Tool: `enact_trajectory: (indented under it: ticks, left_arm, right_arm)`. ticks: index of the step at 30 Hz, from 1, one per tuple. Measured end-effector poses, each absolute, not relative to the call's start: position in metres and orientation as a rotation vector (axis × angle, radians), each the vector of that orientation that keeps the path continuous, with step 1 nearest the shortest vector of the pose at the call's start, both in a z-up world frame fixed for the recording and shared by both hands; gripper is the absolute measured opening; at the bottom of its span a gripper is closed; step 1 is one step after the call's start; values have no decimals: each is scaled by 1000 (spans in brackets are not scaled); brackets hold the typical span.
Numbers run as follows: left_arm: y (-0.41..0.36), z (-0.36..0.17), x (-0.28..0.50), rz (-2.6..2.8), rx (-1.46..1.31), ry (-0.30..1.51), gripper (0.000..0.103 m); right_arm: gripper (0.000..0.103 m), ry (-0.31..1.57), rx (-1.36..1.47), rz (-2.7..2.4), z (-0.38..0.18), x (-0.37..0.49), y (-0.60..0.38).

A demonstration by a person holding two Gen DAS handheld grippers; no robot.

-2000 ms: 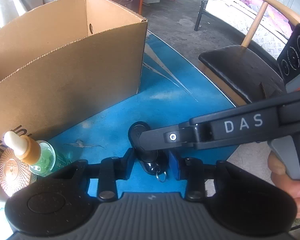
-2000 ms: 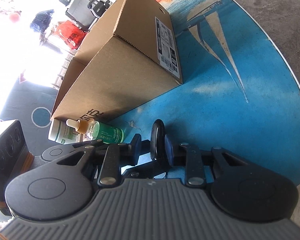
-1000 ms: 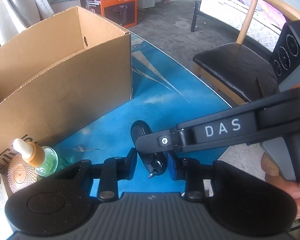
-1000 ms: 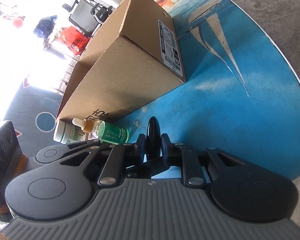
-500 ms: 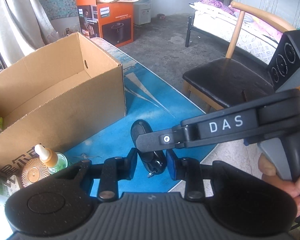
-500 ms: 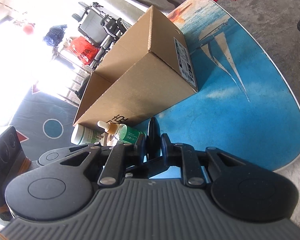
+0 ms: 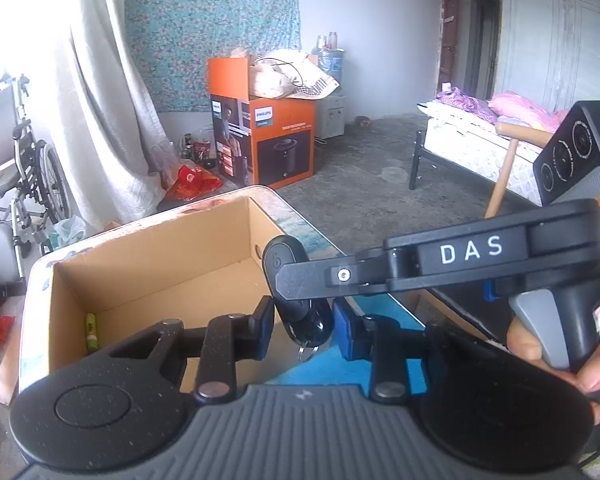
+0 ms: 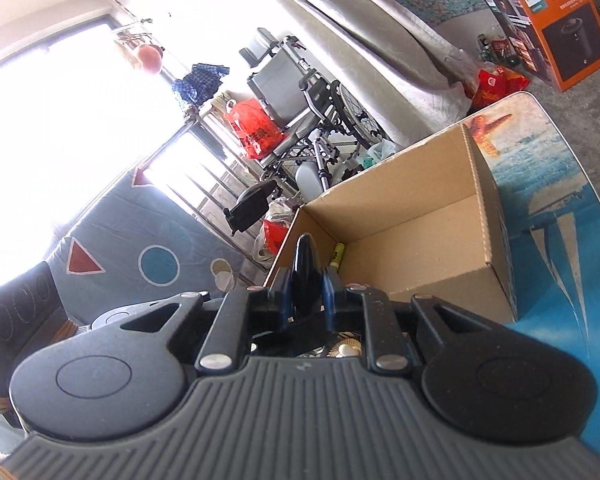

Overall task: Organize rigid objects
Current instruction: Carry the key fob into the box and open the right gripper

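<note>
A black key fob (image 7: 284,256) with a small key ring hangs in the air over the near edge of an open cardboard box (image 7: 148,256). My right gripper (image 8: 306,290) is shut on the key fob (image 8: 305,258), seen edge-on above the box (image 8: 420,240). My left gripper (image 7: 300,320) is open, its blue pads on either side of the fob's lower end without clamping it. The right gripper's finger (image 7: 420,268) marked DAS crosses the left wrist view. A yellow-green stick (image 7: 91,330) lies inside the box, also seen in the right wrist view (image 8: 337,254).
The box stands on a blue table with a sailboat print (image 8: 560,240). A wheelchair (image 7: 16,184), an orange Philips carton (image 7: 268,140), a curtain and a bed (image 7: 480,144) stand around the room. A wooden chair (image 7: 508,160) is to the right.
Both grippers have risen from the table with the key fob and moved over the box's opening. The bottles beside the box have dropped out of the left wrist view.
</note>
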State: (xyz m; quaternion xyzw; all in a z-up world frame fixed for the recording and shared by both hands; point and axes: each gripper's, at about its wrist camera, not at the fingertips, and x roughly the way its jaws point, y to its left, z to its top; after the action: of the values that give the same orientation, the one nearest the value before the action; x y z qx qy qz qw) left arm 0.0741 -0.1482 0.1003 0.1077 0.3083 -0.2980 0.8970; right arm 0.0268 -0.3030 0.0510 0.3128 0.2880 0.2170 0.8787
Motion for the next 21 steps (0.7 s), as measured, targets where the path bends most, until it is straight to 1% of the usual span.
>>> enact_trajectory:
  ticks: [3, 8, 14, 17, 21]
  left_arm:
    - [-135, 109, 108, -574, 192, 664, 33]
    - [-109, 97, 183, -488, 138, 772, 33]
    - [-84, 56, 249, -380, 131, 912, 33]
    - [-77, 40, 266, -331, 154, 949, 33]
    - [-72, 27, 275, -295, 191, 963, 33]
  right_arm:
    - [15, 651, 626, 509, 64, 78, -289]
    - [15, 856, 629, 569, 57, 182, -260]
    - [15, 1101, 664, 567, 7, 279, -220]
    - [15, 1199, 706, 551, -26, 307, -205]
    - [15, 1277, 739, 535, -58, 332, -191]
